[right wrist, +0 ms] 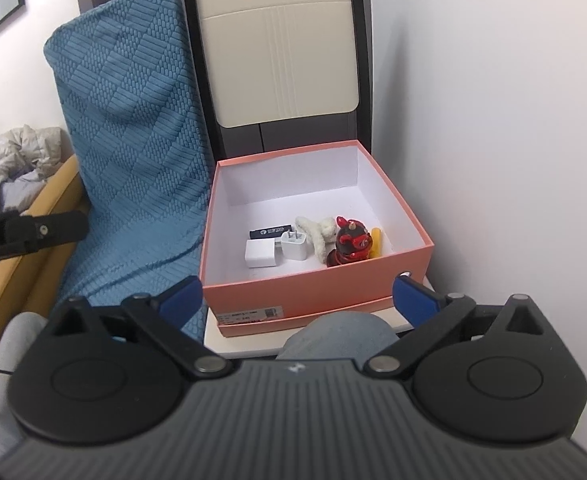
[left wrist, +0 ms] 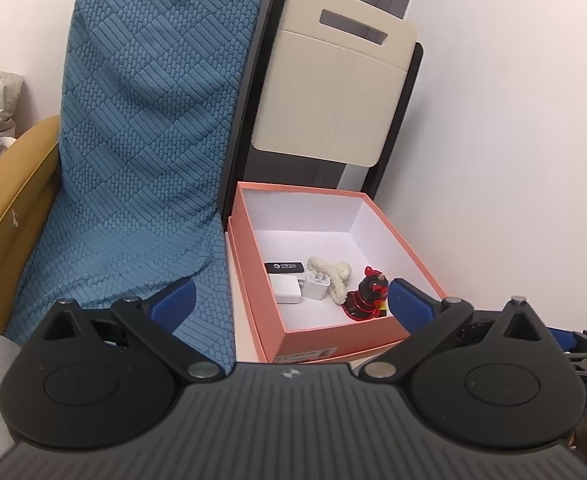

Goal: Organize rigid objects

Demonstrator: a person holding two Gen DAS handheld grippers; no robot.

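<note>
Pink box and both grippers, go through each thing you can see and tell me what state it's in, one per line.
Pink box: open, no lid on.
Two white chargers: lying inside, side by side.
Black stick: flat on the box floor.
Red figurine: inside, tilted.
Fluffy clip: inside, beside the figurine.
Left gripper: open, empty.
Right gripper: open, empty.

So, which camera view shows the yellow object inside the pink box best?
The right wrist view. There the yellow object lies in plain sight on the floor of the pink box, just right of the red figurine. In the left wrist view only a small yellow bit shows beside the figurine, behind the blue fingertip.
</note>
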